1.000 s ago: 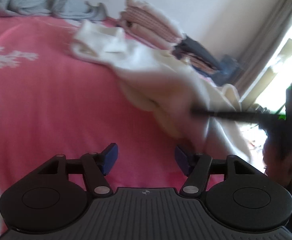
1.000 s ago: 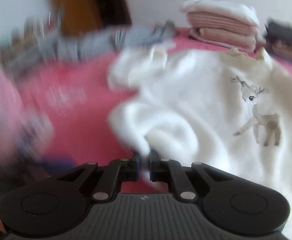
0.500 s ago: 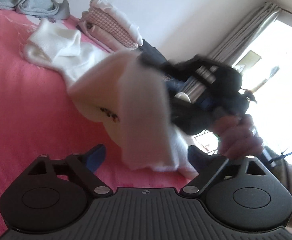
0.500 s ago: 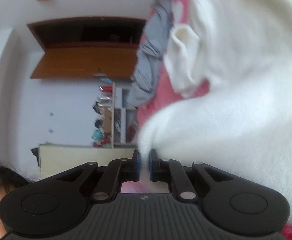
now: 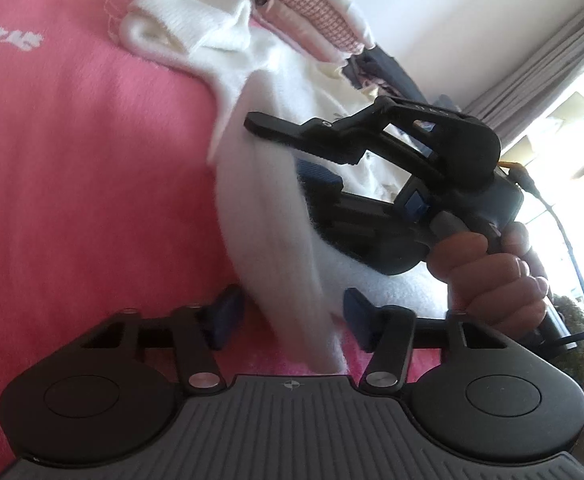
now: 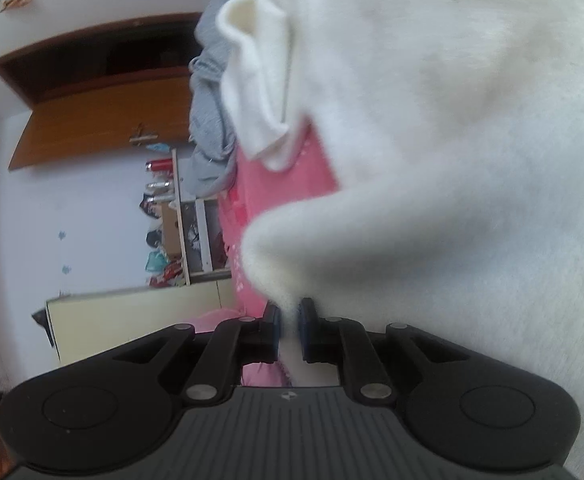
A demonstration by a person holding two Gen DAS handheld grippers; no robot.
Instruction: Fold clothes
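A fold of the white sweater [image 6: 452, 160] is being pinched by the right tongs [image 6: 289, 320] above the pink bed [image 5: 71, 160]; the left tongs [image 5: 287, 320] are being held wide, fabric hanging between them.

likely a home bedroom: pink bedspread [image 5: 71, 160], folded clothes [image 5: 312, 4], curtain [image 5: 540, 56].

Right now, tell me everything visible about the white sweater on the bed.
The white sweater looks like thick, fuzzy knit with a ribbed cuff on a sleeve lying on the pink blanket. It is partly lifted: the right gripper is shut on a fold of it, raising that part off the bed. A hanging flap drops between the open fingers of the left gripper; whether they touch it is unclear. The rest lies rumpled toward the stack of folded clothes.
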